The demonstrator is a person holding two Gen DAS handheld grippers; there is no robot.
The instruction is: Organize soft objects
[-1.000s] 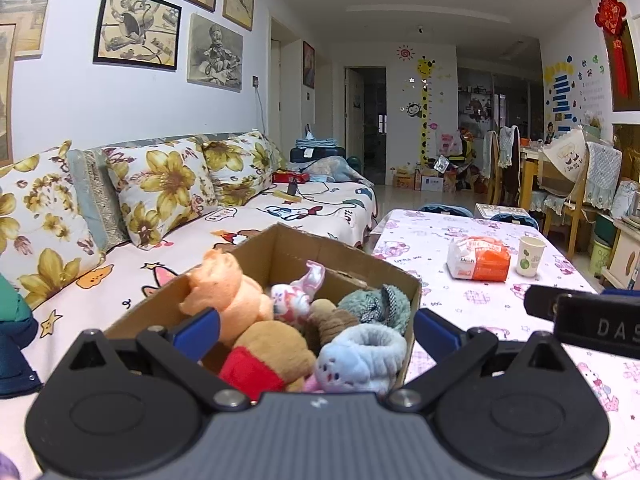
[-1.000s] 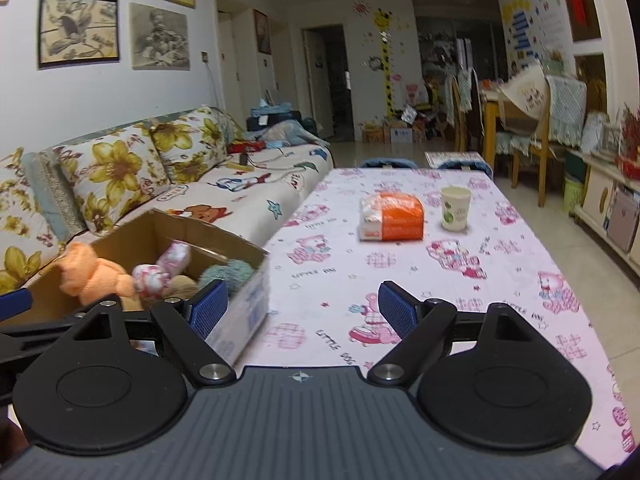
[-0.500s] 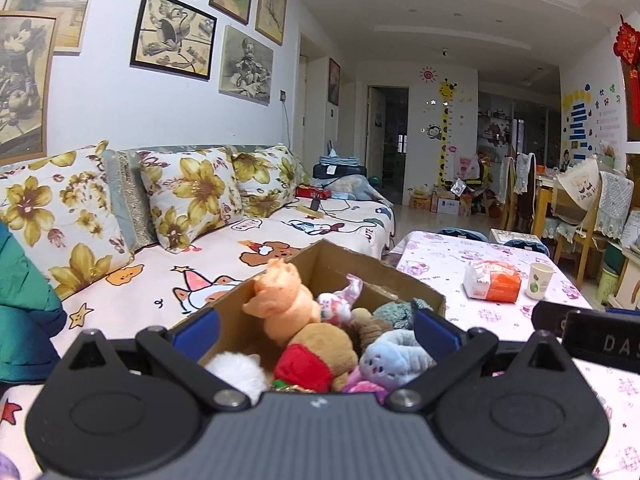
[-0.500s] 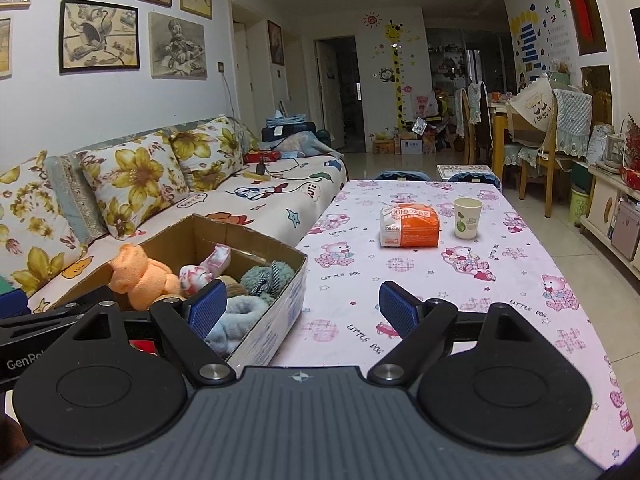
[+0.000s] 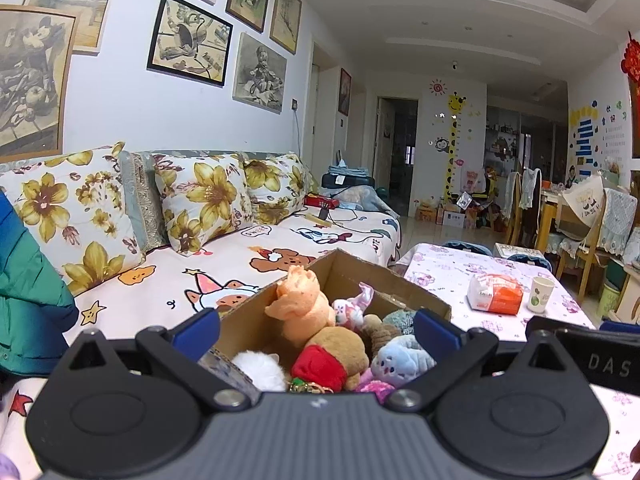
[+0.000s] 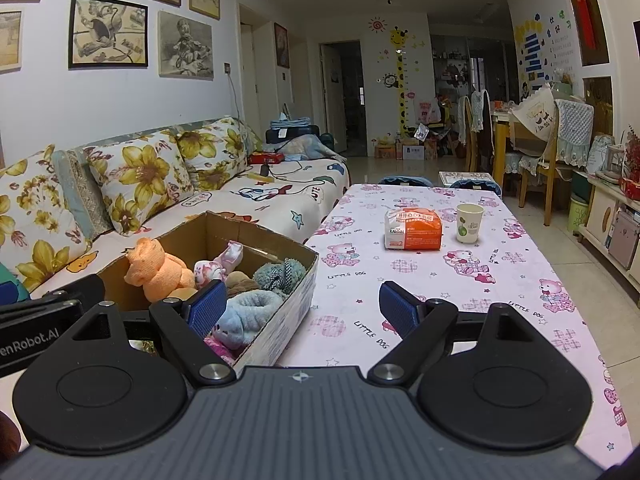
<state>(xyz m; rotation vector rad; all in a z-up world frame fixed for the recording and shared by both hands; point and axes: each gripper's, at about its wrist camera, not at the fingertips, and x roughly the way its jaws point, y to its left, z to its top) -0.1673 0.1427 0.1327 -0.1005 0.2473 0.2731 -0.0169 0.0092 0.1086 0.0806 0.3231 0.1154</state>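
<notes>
Cardboard box (image 6: 256, 276) of plush toys sits at lower left of the right wrist frame, on the near left edge of the table (image 6: 440, 280), its long axis running away from the camera toward the sofa (image 5: 240, 264). Contents visible: orange plush (image 5: 300, 308) highest, brown bear in red (image 5: 332, 356), pale blue plush (image 5: 400, 360), white plush (image 5: 260, 368), teal knit item (image 6: 280, 274).

Left tongs (image 5: 316, 330): both pads apart, nothing between them, box centred directly ahead and just below in the left wrist frame. Right tongs (image 6: 304, 308): pads apart, empty, aimed at bare tablecloth right of the box; only the left pad overlaps the box.

Judgement: left hand is the nearer one. Both tongs are held roughly level, pointing forward. Reaching a toy calls for a downward tilt into the box.
</notes>
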